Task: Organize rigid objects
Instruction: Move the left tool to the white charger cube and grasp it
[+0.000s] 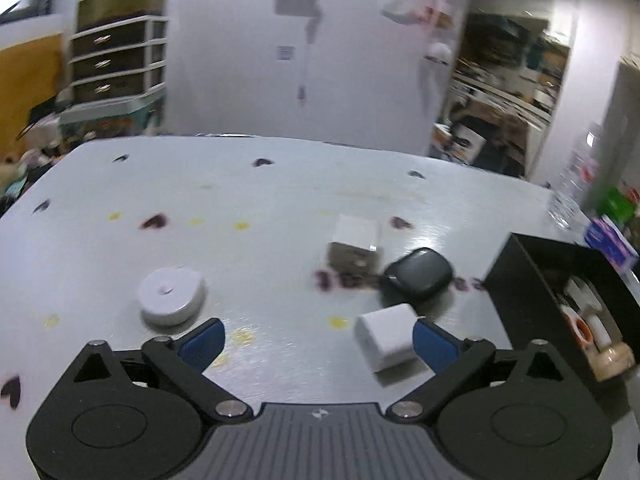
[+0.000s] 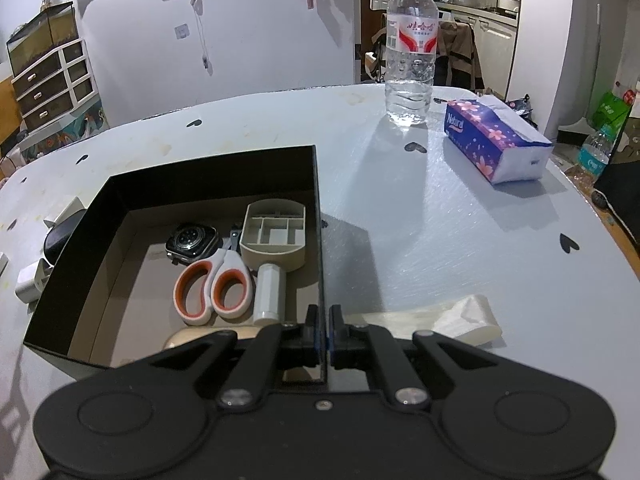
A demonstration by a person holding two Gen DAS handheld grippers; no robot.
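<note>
In the left wrist view my left gripper (image 1: pixel 318 340) is open, low over the pale table (image 1: pixel 260 200). A white charger block (image 1: pixel 390 336) lies just inside its right finger; nothing presses on it. Beyond it lie a black earbud case (image 1: pixel 418 274) and a small white box (image 1: pixel 356 242). A white round puck (image 1: pixel 172 294) sits ahead of the left finger. My right gripper (image 2: pixel 323 332) is shut on the right wall of the black box (image 2: pixel 318 200). Inside the box lie scissors (image 2: pixel 216 284), a smartwatch (image 2: pixel 192 242), a grey divided tray (image 2: pixel 276 236) and a white cylinder (image 2: pixel 270 292).
A water bottle (image 2: pixel 410 52) and a tissue pack (image 2: pixel 494 140) stand at the table's far right. A crumpled white plastic strip (image 2: pixel 464 320) lies by the right gripper. The black box (image 1: pixel 560 292) is at the right of the left wrist view. A drawer unit (image 1: pixel 116 60) stands behind the table.
</note>
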